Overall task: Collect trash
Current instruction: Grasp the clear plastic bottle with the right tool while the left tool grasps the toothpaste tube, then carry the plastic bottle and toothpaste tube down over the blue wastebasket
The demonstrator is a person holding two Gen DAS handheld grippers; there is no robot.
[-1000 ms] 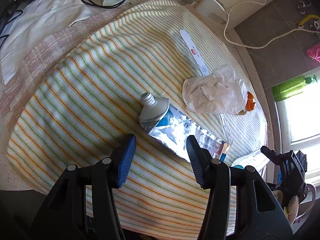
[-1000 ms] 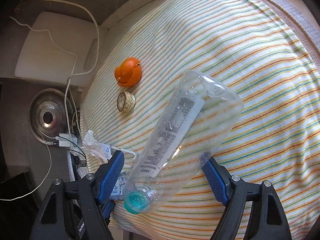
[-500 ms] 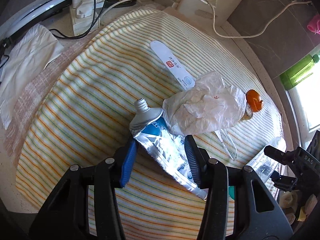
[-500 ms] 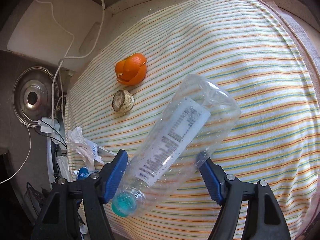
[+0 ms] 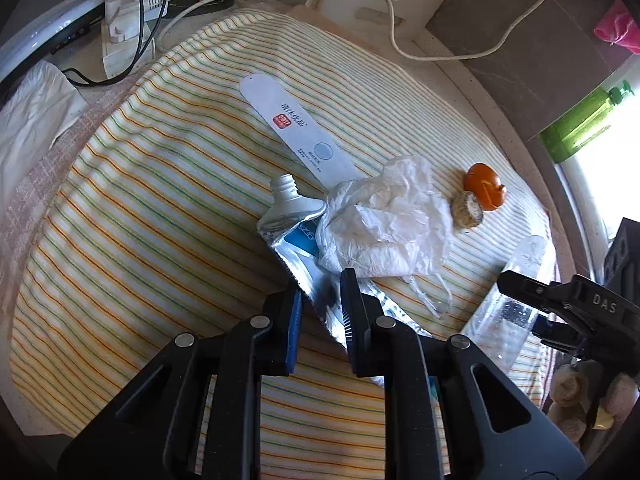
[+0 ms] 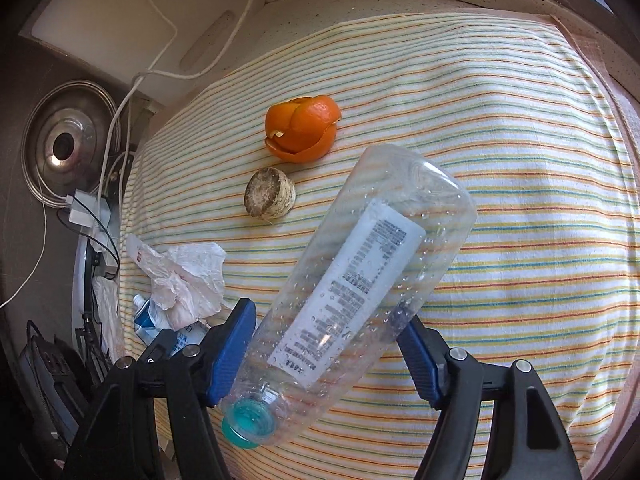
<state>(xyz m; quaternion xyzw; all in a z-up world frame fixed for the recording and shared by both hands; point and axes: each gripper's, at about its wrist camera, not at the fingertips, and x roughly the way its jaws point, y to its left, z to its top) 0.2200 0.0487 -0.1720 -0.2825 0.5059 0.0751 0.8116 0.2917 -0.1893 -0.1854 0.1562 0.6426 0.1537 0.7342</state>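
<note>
My left gripper (image 5: 320,300) is shut on a squeezed silver-and-blue toothpaste tube (image 5: 294,220) that lies on the striped cloth (image 5: 160,200), its open neck pointing away. A crumpled white plastic bag (image 5: 384,224) rests against the tube. My right gripper (image 6: 328,344) is shut on a clear plastic bottle (image 6: 360,280) with a teal cap, held tilted above the cloth. The bottle also shows in the left wrist view (image 5: 508,304). Orange peel (image 6: 302,128) and a brown stub (image 6: 270,198) lie beyond the bottle.
A long white flat package (image 5: 296,132) lies beyond the tube. A power strip with cables (image 5: 128,12) sits past the cloth's far edge. A green bottle (image 5: 580,124) stands at the window. A metal lid (image 6: 66,144) lies off the cloth at left.
My left gripper moved forward over the toothpaste tube and closed on it. The right gripper kept hold of the bottle and shifted slightly.
</note>
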